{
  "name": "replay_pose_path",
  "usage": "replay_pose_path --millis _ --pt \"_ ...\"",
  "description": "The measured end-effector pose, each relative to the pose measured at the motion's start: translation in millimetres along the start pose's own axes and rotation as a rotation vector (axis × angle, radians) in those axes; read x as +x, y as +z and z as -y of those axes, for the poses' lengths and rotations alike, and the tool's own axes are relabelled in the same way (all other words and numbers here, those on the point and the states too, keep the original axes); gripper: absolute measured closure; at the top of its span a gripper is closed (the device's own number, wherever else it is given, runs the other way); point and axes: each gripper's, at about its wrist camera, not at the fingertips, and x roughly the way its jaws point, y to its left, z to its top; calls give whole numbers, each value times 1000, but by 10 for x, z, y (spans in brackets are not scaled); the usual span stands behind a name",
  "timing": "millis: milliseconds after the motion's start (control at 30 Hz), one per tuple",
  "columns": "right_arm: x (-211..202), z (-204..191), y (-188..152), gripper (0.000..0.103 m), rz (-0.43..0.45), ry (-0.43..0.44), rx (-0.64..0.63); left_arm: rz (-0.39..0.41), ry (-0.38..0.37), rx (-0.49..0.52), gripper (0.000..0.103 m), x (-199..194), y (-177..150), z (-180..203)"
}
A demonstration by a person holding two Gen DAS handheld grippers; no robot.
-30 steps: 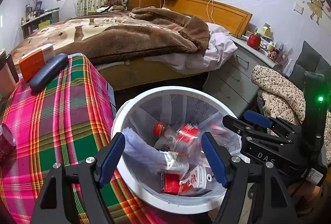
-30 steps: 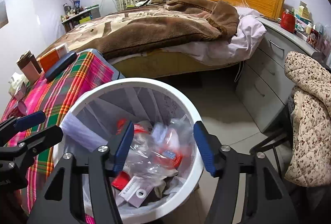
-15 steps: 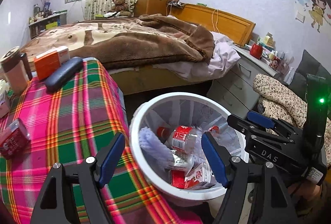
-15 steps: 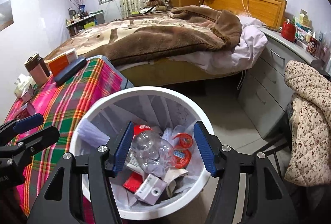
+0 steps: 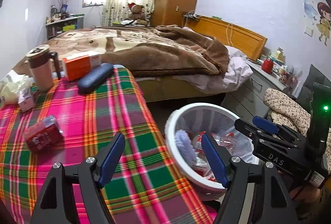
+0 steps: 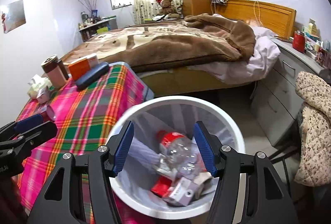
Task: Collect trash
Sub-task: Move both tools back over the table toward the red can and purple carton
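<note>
Beside the table, the bin already holds trash and both of your grippers are empty.

On the plaid table [image 5: 86,124] a red can [image 5: 42,137] lies on its side at the near left, with crumpled tissue [image 6: 38,85] at the far left by the mug [image 5: 40,67]. The white bin [image 6: 231,118] stands just right of the table, a clear bottle [image 6: 178,151] and cartons inside. Your left gripper [image 5: 163,155] hangs over the table's right edge, jaws apart on nothing; your right gripper [image 6: 164,149] hovers above the bin, likewise parted and empty. I'd take the can next: swing the left gripper toward it, straddle its body across the short width, and close gently so it doesn't roll away.
</note>
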Motion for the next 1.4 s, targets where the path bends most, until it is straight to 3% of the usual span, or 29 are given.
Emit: replay_pose_path --millis 867,1400 --pt "210 -1283 98 41 -25 204 -149 86 227 -179 27 -612 40 -1677" --pt "563 -2085 45 41 -155 339 -169 78 323 -258 27 -633 89 -2709"
